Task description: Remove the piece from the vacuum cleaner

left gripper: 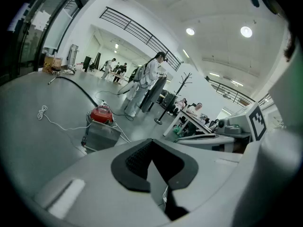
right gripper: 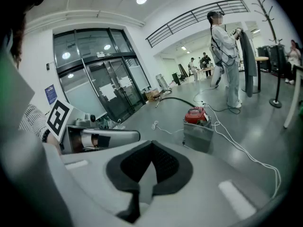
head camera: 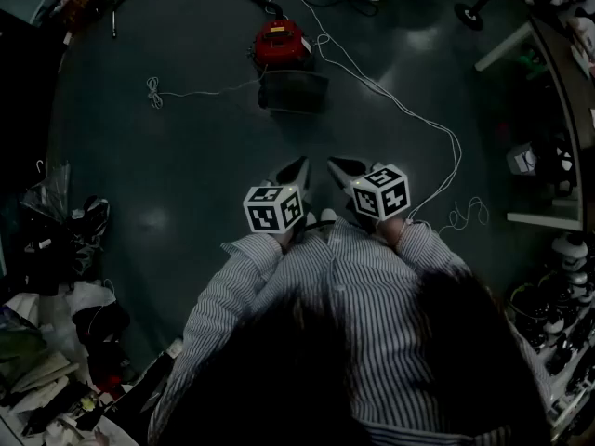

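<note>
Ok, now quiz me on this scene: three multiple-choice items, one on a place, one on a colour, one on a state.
1. Where is the vacuum cleaner?
A. On the floor, ahead of the person
B. On a desk at the right
C. Between one gripper's jaws

2. What colour is its top?
A. Blue
B. Red
C. Yellow

3. How do the left gripper and the right gripper stand?
A. Both wide open
B. Left clamped on a hose
C. Both shut, nothing between the jaws

Answers:
1 A: the head view shows it on the floor, beyond both grippers.
2 B: the top is red in all three views.
3 C: each gripper view shows the pads together and empty.
</note>
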Available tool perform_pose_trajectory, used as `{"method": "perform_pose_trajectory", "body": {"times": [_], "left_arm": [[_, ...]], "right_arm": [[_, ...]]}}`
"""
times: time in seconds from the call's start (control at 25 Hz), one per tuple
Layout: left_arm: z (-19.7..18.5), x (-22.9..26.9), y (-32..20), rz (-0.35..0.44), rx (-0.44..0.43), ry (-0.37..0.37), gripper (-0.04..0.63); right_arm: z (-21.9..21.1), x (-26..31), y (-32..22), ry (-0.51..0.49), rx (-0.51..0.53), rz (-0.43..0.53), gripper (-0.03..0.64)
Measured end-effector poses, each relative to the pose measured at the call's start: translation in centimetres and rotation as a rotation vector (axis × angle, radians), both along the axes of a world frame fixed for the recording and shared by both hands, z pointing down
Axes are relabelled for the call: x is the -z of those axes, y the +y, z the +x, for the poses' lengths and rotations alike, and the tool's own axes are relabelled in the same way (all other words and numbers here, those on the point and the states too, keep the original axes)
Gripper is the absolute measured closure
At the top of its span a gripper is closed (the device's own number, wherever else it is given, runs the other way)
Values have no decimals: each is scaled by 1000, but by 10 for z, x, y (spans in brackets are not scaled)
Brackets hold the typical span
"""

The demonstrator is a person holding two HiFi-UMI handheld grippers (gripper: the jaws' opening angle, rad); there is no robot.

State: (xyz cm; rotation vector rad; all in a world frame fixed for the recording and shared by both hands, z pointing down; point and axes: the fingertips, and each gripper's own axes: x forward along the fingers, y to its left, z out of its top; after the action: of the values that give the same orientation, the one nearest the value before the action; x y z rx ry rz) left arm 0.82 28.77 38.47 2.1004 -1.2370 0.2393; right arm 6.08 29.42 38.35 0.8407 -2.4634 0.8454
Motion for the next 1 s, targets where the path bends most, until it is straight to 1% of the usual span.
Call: {"method": "perform_pose_trajectory", "body": {"times": [0.16, 0.6, 0.8, 1.0], "left_arm": [[3, 1, 0, 6, -13, -3, 592], [-2, 3, -7, 14, 6, 3, 592], [4, 0, -13, 4, 3, 9, 592], [14, -3, -29, -10, 12, 15, 592]], "right_arm": [[2, -1, -2, -5, -9, 0, 615], [0, 3, -10, 1, -5, 21, 615], [2, 0, -13, -9, 10, -1, 615], [16, -4, -27, -5, -1, -10, 615]]}}
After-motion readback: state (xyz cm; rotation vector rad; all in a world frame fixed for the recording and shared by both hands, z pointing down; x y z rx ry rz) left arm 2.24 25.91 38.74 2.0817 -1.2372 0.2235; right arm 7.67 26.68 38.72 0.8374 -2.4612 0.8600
